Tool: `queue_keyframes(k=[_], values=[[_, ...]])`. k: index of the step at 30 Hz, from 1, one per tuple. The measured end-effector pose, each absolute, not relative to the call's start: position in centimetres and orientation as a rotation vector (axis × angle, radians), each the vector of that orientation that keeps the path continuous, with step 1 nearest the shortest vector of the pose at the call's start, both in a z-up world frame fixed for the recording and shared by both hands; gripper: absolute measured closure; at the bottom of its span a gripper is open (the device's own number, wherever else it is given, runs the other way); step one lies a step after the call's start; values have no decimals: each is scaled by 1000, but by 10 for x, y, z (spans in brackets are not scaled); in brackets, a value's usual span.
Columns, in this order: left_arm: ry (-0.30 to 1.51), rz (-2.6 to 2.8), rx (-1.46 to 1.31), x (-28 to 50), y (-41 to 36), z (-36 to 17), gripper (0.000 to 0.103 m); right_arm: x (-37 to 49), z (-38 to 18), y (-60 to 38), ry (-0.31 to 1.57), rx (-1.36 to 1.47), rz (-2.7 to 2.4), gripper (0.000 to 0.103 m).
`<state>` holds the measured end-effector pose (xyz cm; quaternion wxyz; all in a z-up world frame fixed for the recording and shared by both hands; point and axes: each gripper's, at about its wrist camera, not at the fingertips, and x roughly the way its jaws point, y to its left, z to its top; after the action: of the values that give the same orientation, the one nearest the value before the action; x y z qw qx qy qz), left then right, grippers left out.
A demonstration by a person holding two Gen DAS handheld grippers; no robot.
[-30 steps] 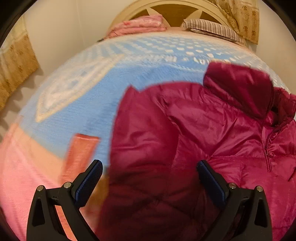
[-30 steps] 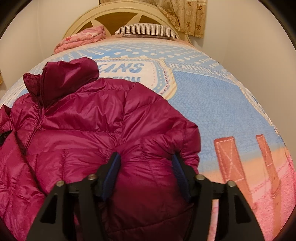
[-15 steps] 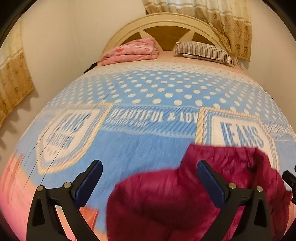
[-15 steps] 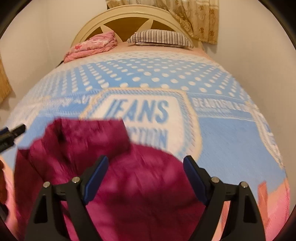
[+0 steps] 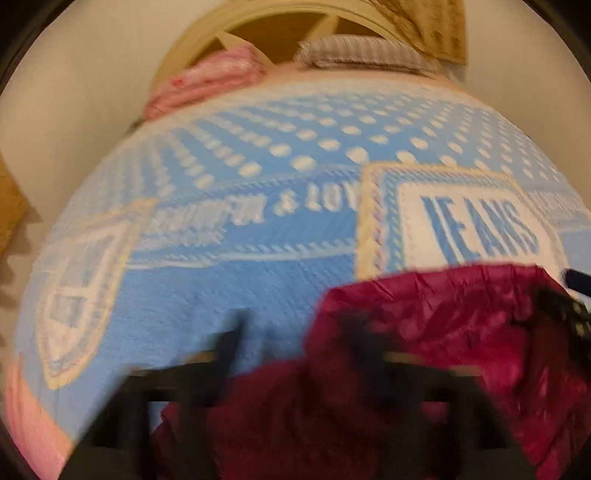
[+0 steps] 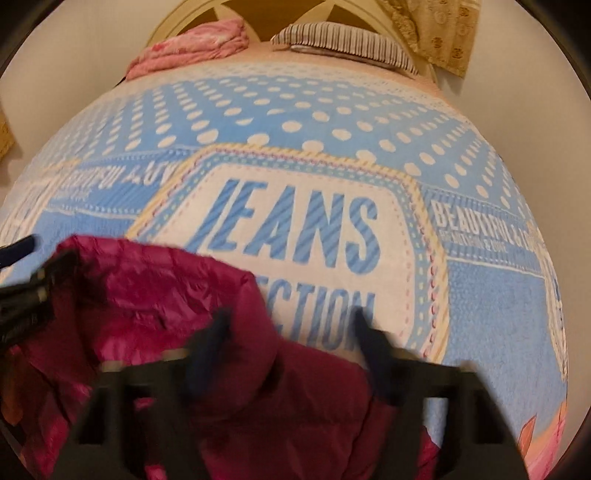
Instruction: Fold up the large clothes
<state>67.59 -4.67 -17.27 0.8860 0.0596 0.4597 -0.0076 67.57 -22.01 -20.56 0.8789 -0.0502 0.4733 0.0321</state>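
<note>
A magenta puffer jacket [image 5: 424,332] lies bunched on the blue bedspread [image 5: 229,280]; it also shows in the right wrist view [image 6: 155,295]. My left gripper [image 5: 295,339] is blurred, its fingers a moderate gap apart with jacket fabric between and below them. My right gripper [image 6: 291,336] is blurred too, its fingers apart over the jacket's edge. Whether either one grips the fabric is not clear. Each gripper shows at the edge of the other's view.
The bedspread carries a white "JEANS" panel [image 6: 295,236]. A folded pink blanket [image 6: 188,46] and a striped pillow [image 6: 343,42] lie by the cream headboard [image 5: 295,14]. Walls stand close on both sides; curtains [image 6: 443,33] hang behind.
Both grippers' fingers have come closer together than half a second ago. Both views are now motion-blurred. The jacket's bunched upper edge sits a little further up the bed.
</note>
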Motion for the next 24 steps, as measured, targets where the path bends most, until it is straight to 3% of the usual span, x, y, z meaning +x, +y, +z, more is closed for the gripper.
queue_keyframes(k=[1,4,14,20,24], values=[[959,-36,109,672,-45,-172,92,672,-208,-222,992,-123,67,76],[876,-32,153,652,-51,-159,92,653,-206,-225,965,-171,88,88],[791,-38,210,583,-54,-169,96,583,-207,-226,838,-306,98,95],[815,-27,267,569,-54,-204,97,570,-238,-228,868,-335,94,97],[805,-20,249,566,-54,-200,96,568,-247,-231,873,-324,88,98]])
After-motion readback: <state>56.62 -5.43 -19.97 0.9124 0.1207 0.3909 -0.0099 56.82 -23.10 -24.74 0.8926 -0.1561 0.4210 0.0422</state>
